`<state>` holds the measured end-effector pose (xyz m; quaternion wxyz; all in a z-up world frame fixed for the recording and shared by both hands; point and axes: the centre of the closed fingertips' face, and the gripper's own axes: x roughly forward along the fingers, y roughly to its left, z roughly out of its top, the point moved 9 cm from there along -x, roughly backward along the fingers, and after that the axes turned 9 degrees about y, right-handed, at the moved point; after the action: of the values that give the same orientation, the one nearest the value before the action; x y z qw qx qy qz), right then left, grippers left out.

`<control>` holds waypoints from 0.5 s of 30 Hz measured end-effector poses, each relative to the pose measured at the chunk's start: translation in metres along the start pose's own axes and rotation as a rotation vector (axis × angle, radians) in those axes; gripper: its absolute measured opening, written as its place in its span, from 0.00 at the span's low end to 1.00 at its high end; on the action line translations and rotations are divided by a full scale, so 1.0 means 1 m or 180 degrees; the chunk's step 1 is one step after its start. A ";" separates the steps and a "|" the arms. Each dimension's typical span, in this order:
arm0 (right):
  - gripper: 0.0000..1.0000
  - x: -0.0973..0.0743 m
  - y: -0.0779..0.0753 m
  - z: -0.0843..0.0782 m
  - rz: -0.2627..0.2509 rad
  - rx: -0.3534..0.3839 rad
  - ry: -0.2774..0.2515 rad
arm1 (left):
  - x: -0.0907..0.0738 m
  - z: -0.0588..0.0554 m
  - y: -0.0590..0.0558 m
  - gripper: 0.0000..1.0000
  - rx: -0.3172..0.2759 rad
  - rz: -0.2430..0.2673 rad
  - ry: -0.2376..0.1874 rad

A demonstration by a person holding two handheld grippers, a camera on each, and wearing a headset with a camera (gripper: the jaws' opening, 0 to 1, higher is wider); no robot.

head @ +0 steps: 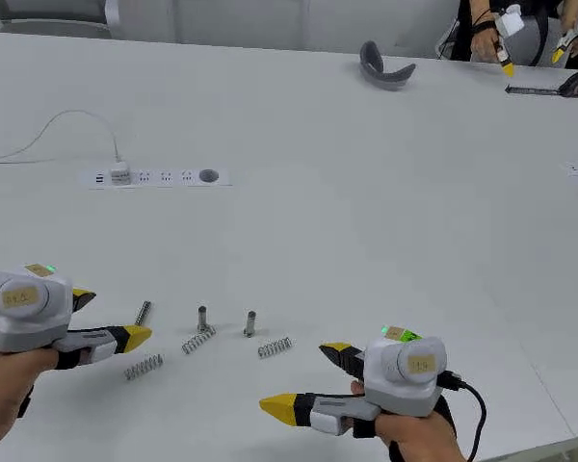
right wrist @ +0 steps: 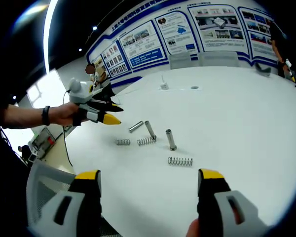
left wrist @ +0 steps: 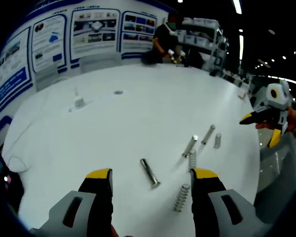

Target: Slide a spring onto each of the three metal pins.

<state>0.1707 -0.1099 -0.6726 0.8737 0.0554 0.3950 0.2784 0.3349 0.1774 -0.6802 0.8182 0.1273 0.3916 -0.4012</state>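
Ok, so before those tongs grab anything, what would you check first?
1. The left tongs open and empty: ok.
2. The right tongs open and empty: ok.
3. Three springs lying loose on the table: ok.
4. Three pins bare, ready for springs: ok.
5. Every pin upright: not ok, the leftmost pin lies flat.
6. Springs undamaged: cannot tell, too small.
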 end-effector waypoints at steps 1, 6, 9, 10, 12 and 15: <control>0.82 0.001 0.000 0.000 0.0001 0.0002 0.0006 | 0.003 0.000 0.001 0.64 0.0065 0.0012 0.0065; 0.82 0.002 0.002 -0.001 0.0007 0.0018 0.0009 | 0.012 0.004 0.000 0.57 0.0219 0.0023 0.0162; 0.82 0.003 0.001 -0.002 0.0013 0.0032 0.0012 | 0.021 0.005 0.001 0.54 0.0234 0.0016 0.0204; 0.82 0.004 0.001 -0.002 0.0015 0.0036 0.0014 | 0.024 0.006 0.001 0.53 0.0232 0.0009 0.0215; 0.81 0.004 0.001 -0.003 0.0014 0.0044 0.0019 | 0.030 0.006 0.001 0.52 0.0238 -0.0005 0.0238; 0.81 0.003 0.001 -0.004 0.0013 0.0055 0.0024 | 0.039 0.006 0.002 0.49 0.0232 -0.0010 0.0268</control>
<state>0.1696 -0.1080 -0.6770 0.8711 0.0628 0.4007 0.2769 0.3541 0.1541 -0.7052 0.7952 0.1732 0.4110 -0.4107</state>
